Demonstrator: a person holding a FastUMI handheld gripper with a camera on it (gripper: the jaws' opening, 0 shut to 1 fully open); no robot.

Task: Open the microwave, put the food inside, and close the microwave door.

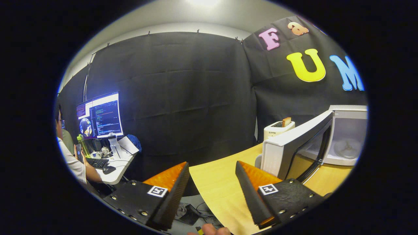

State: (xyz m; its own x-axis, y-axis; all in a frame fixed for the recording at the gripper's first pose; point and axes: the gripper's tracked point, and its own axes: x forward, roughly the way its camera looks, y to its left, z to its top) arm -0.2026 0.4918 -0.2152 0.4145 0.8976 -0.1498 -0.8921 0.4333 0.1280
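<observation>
The white microwave [347, 137] stands on the wooden table [222, 182] beyond my right finger, its door [294, 148] swung wide open toward me. Inside, the glass turntable [346, 148] shows and nothing lies on it. My gripper [212, 169] is open, held over the table's near edge with nothing between the fingers. The right finger [258, 182] is just in front of the open door's edge, apart from it.
A white toaster [277, 129] with a slice of bread [287, 121] sticking up stands behind the microwave door. Off to the left a person [73, 160] sits at a white desk [114, 169] with a monitor [99, 116], keyboard and bottles. Cables lie on the floor below.
</observation>
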